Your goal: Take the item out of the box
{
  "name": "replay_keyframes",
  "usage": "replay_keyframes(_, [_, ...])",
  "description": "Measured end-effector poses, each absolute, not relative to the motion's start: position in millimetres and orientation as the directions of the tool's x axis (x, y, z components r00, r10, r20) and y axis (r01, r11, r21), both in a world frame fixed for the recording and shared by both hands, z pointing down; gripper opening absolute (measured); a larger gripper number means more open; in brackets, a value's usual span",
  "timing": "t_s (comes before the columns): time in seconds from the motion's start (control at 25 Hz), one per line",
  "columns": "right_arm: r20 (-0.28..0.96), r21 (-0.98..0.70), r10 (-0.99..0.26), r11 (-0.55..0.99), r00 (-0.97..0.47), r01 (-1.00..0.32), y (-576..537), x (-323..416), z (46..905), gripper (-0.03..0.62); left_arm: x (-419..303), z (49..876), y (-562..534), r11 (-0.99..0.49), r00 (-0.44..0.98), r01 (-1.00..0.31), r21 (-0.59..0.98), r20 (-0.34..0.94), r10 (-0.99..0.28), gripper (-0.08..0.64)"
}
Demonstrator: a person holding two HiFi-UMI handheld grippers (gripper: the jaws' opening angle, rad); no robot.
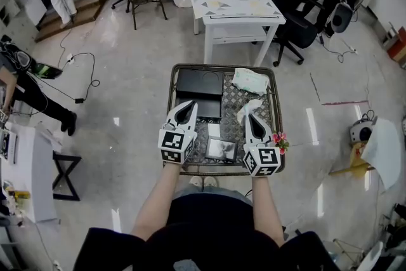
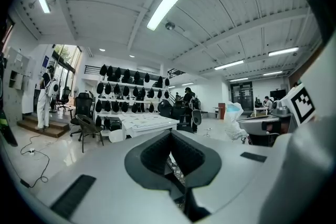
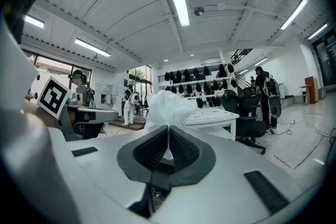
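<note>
The flat black rectangular box [image 1: 199, 82] lies at the far-left corner of the metal table with a mesh top [image 1: 222, 66]. A second black slab [image 1: 208, 108] sits just on its near side, partly under the left gripper [image 1: 188, 105]; whether that slab is a lid or a tray cannot be told. A small square silvery piece in a dark frame [image 1: 220, 149] rests at the near edge, outside the box. That layout fits a box whose content already lies out. It equally fits a box still holding its item, with the framed piece as a bystander. Both the left gripper and the right gripper [image 1: 252, 117] hover over the near half of the table with their jaws together and nothing between them. Any grasp would therefore need the jaws parted before the gripper comes down. The things here are flat and low on the mesh, so an edge-on approach with one gripper steadying the black pieces would probably serve best. A crumpled white plastic bag [image 1: 248, 108] lies just ahead of the right gripper and could snag, so that side wants a clear path.
</note>
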State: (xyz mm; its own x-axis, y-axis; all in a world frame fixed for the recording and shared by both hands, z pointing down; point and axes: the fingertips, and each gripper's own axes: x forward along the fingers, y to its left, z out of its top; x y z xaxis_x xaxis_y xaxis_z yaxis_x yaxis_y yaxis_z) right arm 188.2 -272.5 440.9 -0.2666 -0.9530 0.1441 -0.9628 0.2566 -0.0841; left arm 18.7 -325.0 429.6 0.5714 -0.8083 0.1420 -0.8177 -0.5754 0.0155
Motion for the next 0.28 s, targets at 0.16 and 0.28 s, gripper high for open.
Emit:
replay_keyframes(0.16, [0.147,-0.081,-0.952,0.257,-0.266,-0.963,-274.6,188.1,442.5,0.014,18.5,432.0,-326.9,-0.576,0.572,-0.817,0.016,0.144,-0.807,0.020])
replay_keyframes(0.28, [0.149,-0.079,-0.953,0.255,-0.264,-0.964,-276.5,189.0,442.8,0.012,19.3,433.7,-328.3,-0.577,0.573,-0.817,0.018,0.149,-0.806,0.020])
